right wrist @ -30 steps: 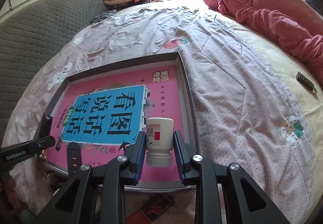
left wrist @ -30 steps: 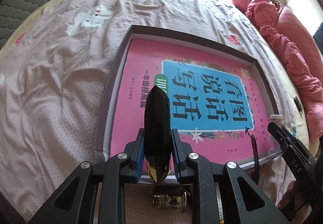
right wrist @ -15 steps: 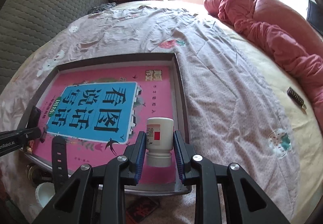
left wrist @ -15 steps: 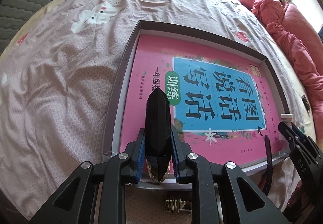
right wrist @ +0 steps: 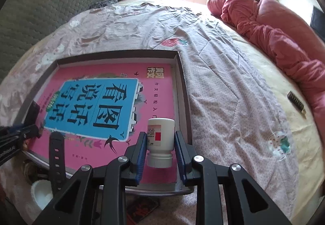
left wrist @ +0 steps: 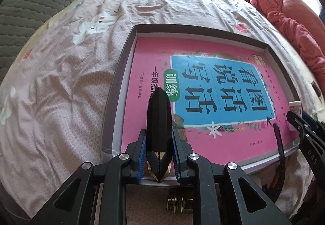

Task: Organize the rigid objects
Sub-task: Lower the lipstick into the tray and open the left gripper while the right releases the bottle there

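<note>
My left gripper (left wrist: 158, 139) is shut on a black faceted bottle with a gold end (left wrist: 158, 123), held over the near left corner of a shallow grey box (left wrist: 119, 74). A pink book with a blue panel (left wrist: 213, 91) lies flat in the box. My right gripper (right wrist: 160, 141) is shut on a small white pill bottle (right wrist: 160, 135), cap toward me, over the box's near right corner (right wrist: 182, 87). A black watch strap (right wrist: 56, 156) lies across the box's near edge; it also shows in the left wrist view (left wrist: 280, 156).
The box sits on a bed with a pink patterned quilt (right wrist: 223, 62). A glass and gold bottle (left wrist: 178, 204) lies before the box. A white round lid (right wrist: 40, 192) and a dark red packet (right wrist: 140, 208) lie near the front. A small dark bar (right wrist: 296, 101) lies at right by a red duvet (right wrist: 274, 28).
Both grippers have moved forward over the box's near edge with their bottles still held. The views have tilted up a little, showing more of the bed.
</note>
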Demonstrator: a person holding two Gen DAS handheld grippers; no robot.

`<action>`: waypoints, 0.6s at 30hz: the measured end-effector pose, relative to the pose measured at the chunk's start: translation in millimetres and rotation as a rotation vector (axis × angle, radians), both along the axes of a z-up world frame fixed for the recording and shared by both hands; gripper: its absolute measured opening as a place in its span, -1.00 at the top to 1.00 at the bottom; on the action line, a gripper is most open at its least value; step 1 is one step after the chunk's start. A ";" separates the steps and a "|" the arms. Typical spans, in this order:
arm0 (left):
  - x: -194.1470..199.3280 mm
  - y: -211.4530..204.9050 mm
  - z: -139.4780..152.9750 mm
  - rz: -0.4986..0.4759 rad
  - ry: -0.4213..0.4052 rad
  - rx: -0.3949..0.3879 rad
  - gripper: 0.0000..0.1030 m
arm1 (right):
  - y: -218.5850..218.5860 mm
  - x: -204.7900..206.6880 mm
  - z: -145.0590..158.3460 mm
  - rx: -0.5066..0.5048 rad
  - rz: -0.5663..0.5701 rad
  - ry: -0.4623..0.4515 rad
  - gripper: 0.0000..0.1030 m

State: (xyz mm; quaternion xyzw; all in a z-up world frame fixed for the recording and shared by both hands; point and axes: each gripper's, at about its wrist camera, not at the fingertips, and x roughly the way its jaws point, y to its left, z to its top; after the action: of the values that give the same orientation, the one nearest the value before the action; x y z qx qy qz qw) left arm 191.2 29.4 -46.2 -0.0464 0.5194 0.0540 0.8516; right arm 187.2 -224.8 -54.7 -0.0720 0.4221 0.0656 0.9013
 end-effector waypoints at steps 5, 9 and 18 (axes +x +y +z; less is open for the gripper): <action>-2.5 -1.4 1.2 -0.001 -0.001 0.013 0.56 | 4.2 1.6 -7.7 0.010 0.010 0.035 0.46; -4.8 -3.5 1.5 -0.008 0.001 0.018 0.56 | 7.8 1.6 -9.1 0.012 0.019 0.044 0.46; -7.6 -6.2 1.3 -0.017 0.002 0.030 0.56 | 6.8 -0.1 -9.5 -0.009 0.019 0.044 0.46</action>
State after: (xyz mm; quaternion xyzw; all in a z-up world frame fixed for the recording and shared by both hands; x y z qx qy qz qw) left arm 183.7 23.2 -44.9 -0.0290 0.5198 0.0548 0.8521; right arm 187.2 -218.0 -64.2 -0.0787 0.4415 0.0738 0.8908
